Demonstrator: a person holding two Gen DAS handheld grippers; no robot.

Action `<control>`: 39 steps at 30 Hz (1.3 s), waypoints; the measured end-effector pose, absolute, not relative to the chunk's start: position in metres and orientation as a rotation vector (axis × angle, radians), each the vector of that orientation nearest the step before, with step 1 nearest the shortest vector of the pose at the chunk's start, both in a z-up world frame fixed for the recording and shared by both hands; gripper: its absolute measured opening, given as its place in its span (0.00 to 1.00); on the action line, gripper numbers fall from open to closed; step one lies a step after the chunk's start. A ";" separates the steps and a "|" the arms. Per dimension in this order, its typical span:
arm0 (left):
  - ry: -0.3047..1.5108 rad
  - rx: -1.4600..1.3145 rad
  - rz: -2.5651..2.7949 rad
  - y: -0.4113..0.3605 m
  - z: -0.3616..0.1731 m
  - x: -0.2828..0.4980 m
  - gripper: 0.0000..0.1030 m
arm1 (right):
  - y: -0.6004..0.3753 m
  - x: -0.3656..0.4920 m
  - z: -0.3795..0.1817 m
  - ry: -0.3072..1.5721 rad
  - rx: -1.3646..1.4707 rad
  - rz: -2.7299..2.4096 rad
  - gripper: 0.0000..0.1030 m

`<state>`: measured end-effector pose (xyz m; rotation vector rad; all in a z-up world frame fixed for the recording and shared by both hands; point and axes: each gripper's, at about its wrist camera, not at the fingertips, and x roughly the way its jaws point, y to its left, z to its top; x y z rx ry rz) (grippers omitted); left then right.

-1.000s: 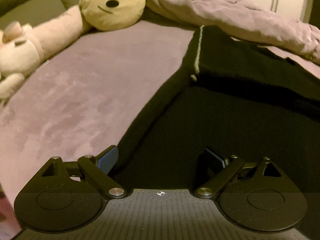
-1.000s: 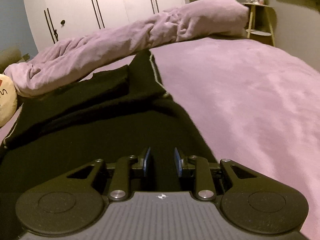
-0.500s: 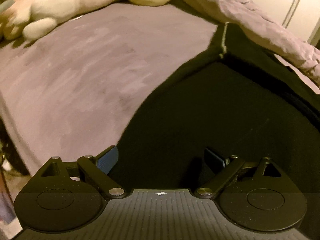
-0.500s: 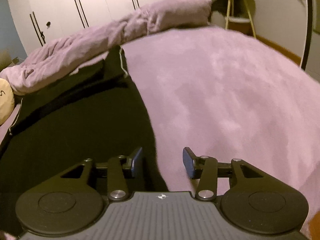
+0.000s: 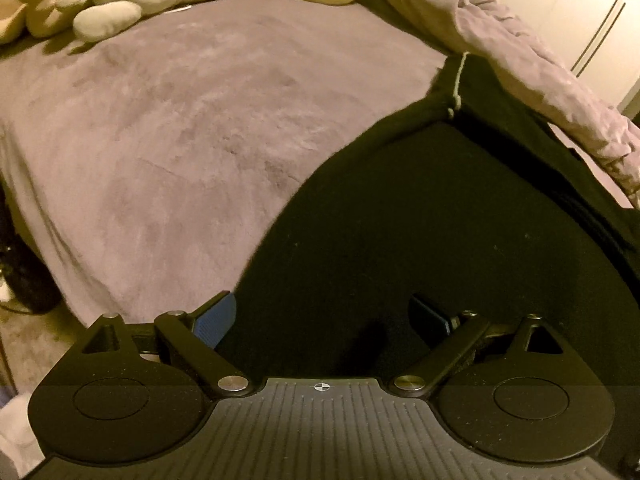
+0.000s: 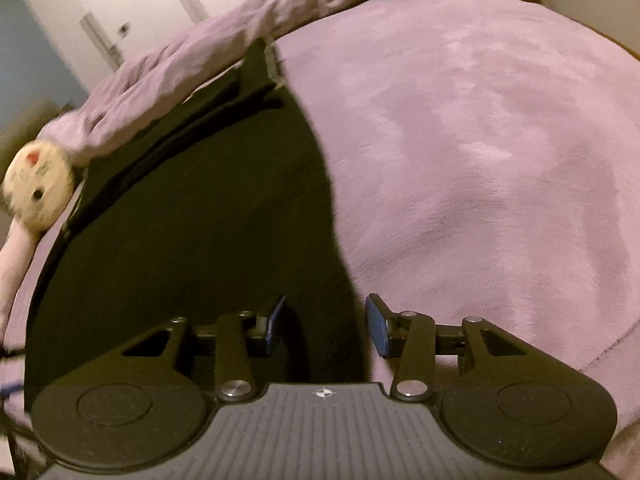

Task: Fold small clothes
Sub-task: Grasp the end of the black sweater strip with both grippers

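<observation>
Garment [image 5: 420, 220], black, flat on purple bedspread [image 5: 180, 120], fills lower right of left view. Left gripper [image 5: 322, 318] jaws wide apart over its edge, gripping nothing. Right gripper [image 6: 326, 322] closing, cloth edge between pads (untouched). Wardrobe door handle [image 6: 98, 40] only in right view.

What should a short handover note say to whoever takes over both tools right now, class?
Left tool: open, holding nothing, over the near left edge of the black garment.
Right tool: jaws closing, nothing gripped, the garment's right edge between them.
Garment: spread on the purple bed cover, far end near the bunched blanket.
Done: laid out, part folded at the far end.
Left: grip the near edge, fold.
</observation>
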<state>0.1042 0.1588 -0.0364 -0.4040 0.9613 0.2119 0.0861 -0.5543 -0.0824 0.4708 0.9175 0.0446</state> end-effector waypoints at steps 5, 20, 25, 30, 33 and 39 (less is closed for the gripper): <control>0.972 -0.402 0.206 0.151 -0.036 0.108 0.94 | -0.546 0.083 -0.083 0.961 0.391 0.101 0.32; 0.969 -0.445 0.177 0.167 -0.032 0.117 0.94 | -0.540 0.091 -0.074 0.960 0.479 0.210 0.11; 1.022 -0.475 0.141 0.195 -0.041 0.119 0.94 | -0.533 0.094 -0.076 0.972 0.456 0.196 0.11; 1.067 -0.530 0.138 0.215 -0.055 0.113 0.87 | -0.531 0.096 -0.078 0.980 0.469 0.185 0.11; 1.069 -0.541 0.127 0.218 -0.055 0.110 0.78 | -0.528 0.097 -0.077 0.981 0.460 0.186 0.12; 1.121 -0.495 0.088 0.211 -0.052 0.107 0.48 | -0.525 0.097 -0.077 0.979 0.454 0.189 0.12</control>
